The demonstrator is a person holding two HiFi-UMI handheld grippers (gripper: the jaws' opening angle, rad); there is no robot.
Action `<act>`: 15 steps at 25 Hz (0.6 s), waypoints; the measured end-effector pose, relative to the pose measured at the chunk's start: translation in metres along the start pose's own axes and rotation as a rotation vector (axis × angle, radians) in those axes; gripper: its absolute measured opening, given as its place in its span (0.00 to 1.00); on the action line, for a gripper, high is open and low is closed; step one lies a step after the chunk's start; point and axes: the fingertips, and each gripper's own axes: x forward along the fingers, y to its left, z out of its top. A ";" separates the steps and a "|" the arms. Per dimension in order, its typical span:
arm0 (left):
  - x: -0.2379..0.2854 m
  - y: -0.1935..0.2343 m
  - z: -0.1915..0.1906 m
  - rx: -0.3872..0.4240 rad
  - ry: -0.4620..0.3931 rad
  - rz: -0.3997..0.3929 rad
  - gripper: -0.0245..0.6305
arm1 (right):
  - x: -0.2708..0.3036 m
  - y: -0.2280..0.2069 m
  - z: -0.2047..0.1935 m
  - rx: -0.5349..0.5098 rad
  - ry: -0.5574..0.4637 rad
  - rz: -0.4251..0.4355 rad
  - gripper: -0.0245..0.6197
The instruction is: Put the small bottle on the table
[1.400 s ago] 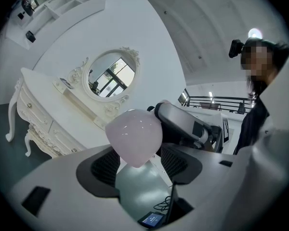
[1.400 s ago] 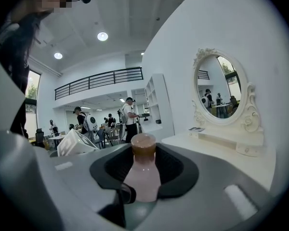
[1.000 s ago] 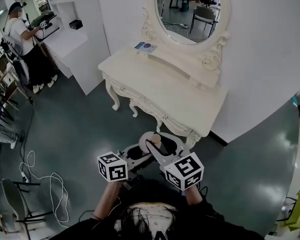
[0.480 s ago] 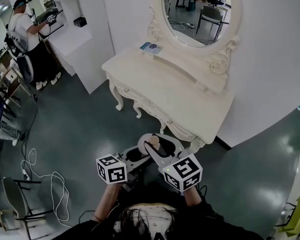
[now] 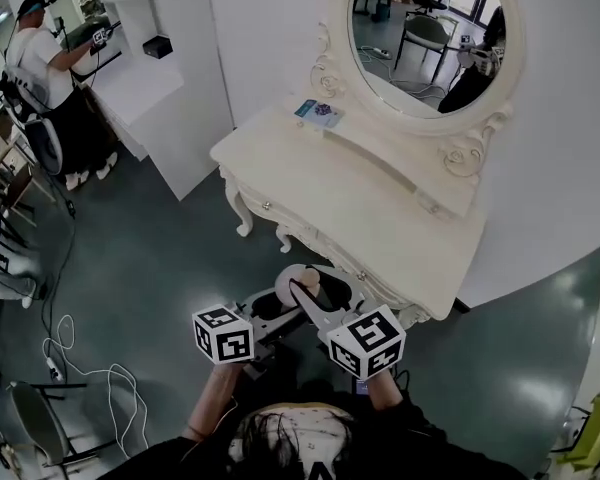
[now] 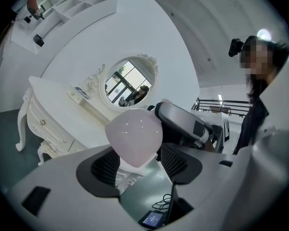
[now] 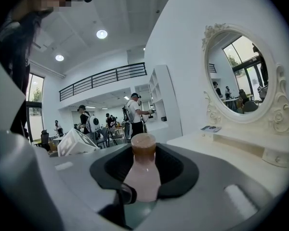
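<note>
Small bottle, pink, brown cap, lower centre: clamped in fingers of right gripper. Fingers of left gripper closed round its base.

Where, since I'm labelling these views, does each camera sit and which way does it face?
Head view: on the person's head, steeply down at the dressing table; hair, forearms, marker cubes show.
Left gripper view: on the left gripper, along its jaws, past a pale rounded thing; their torso shows.
Right gripper view: on the right gripper, along jaws holding the small bottle; their hair shows.
All share the mirror.
</note>
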 end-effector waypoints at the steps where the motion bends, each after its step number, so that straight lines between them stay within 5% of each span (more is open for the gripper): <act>1: -0.003 0.008 0.009 0.002 0.004 0.000 0.41 | 0.012 -0.001 0.004 0.004 -0.001 -0.003 0.27; 15: -0.053 0.109 0.097 0.001 0.012 -0.016 0.41 | 0.152 -0.001 0.034 0.009 0.006 -0.021 0.27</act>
